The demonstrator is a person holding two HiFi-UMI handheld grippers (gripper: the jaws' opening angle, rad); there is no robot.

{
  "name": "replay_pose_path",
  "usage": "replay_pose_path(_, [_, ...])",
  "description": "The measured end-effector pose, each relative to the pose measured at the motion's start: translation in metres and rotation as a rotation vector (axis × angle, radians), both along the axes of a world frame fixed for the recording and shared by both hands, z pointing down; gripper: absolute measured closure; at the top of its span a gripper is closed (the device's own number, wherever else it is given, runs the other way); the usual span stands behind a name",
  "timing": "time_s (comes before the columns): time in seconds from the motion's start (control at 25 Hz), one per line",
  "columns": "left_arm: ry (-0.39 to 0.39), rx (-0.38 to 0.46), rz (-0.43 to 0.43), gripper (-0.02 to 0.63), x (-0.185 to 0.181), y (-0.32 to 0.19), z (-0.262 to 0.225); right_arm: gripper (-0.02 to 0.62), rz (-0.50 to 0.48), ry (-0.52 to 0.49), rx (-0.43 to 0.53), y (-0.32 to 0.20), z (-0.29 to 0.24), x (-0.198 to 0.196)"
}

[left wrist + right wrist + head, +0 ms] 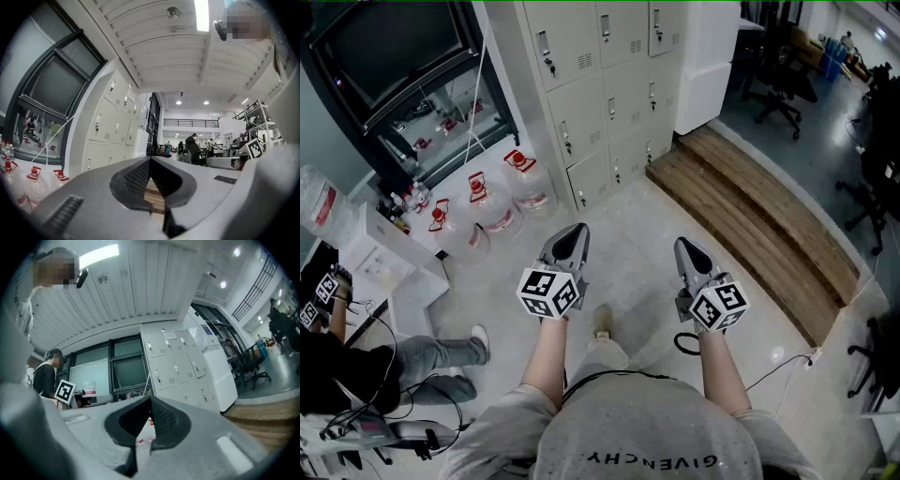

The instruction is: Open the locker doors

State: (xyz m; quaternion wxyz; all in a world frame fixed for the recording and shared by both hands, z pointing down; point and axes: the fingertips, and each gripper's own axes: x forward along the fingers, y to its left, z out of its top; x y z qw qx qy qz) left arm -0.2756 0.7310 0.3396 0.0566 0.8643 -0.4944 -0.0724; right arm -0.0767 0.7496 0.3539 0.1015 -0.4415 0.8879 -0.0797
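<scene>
The left gripper (577,230) and right gripper (683,244) — jaws closed together, empty — point toward the lockers (600,84), doors shut.

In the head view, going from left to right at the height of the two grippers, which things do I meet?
Water bottles → left gripper → right gripper → wooden step.
</scene>
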Motion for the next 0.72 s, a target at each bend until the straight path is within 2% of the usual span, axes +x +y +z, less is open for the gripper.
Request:
replay_pose_path(0.2, [0.007,-0.017,0.0,0.607,-0.017,-0.049,0.007,0.595,-0.01,0.008,-0.028,-0.055,0.01,-0.02])
replay_pose_path(0.4, [0.008,-0.07,-0.028,0.607,-0.046,-0.116,0.018,0.595,-0.027,0.021,-0.056,-0.119,0.013,-0.046])
replay_pose_path(0.72, [-0.003,-0.077,0.011,0.607,-0.07,-0.206,0.015,0.595,0.001,0.02,-0.084,-0.204,0.02,-0.075])
